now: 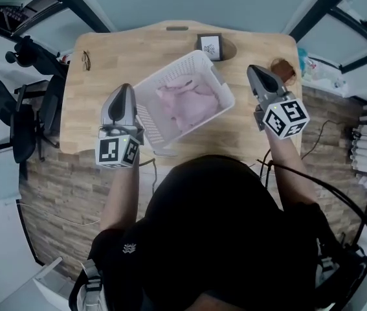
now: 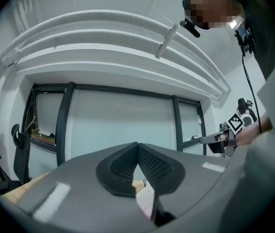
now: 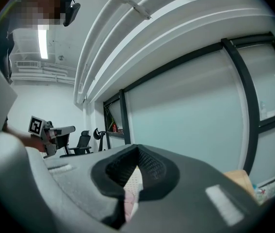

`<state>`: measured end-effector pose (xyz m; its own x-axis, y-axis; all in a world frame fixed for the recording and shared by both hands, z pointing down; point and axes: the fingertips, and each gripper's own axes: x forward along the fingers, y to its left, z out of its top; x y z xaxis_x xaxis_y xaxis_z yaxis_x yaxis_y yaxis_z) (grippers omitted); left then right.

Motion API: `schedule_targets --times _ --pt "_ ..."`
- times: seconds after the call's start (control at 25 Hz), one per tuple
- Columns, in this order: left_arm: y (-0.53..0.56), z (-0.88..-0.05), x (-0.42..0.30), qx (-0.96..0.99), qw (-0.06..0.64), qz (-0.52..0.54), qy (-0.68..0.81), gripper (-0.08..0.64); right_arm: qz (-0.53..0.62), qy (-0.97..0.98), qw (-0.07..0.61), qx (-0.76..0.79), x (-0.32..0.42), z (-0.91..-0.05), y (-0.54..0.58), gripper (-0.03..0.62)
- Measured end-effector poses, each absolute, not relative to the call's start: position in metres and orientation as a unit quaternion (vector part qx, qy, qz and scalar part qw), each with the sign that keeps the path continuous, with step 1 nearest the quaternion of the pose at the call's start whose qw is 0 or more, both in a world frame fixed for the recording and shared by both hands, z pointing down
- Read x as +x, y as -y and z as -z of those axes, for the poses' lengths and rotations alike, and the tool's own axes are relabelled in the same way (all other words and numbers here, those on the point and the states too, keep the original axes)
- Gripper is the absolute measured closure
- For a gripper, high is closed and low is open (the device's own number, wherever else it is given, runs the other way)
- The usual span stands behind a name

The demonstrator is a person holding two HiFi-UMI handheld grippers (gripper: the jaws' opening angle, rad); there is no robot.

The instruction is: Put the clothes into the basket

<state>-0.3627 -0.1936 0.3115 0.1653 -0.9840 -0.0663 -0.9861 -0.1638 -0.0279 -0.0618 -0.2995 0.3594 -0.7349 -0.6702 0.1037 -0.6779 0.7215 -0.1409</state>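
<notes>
A white slatted basket (image 1: 170, 86) sits askew in the middle of the wooden table (image 1: 105, 57), and pink clothes (image 1: 186, 102) lie crumpled inside it. My left gripper (image 1: 124, 88) hovers at the basket's left side, raised and pointing away from me, shut and holding nothing. My right gripper (image 1: 253, 70) is held up to the basket's right, also shut and holding nothing. In the left gripper view the jaw tips meet (image 2: 137, 144), with a bit of basket (image 2: 146, 198) showing below them. The right gripper view shows its tips touching (image 3: 137, 148) above basket (image 3: 133, 178) and pink cloth (image 3: 127, 204).
A small black-framed card (image 1: 210, 46) stands at the table's far edge. Eyeglasses (image 1: 86, 59) lie at the far left corner, and a brown object (image 1: 283, 70) sits at the right edge. Office chairs (image 1: 21, 118) stand left of the table. Glass partitions rise behind it.
</notes>
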Motion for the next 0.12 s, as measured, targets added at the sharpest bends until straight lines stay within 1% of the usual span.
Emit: schedule_targets --times 0.12 --pt "0.1956 -0.3096 -0.3613 -0.767 0.033 -0.015 -0.64 0.554 -0.063 0.929 0.041 0.363 -0.0637 -0.3534 0.2987 0.591"
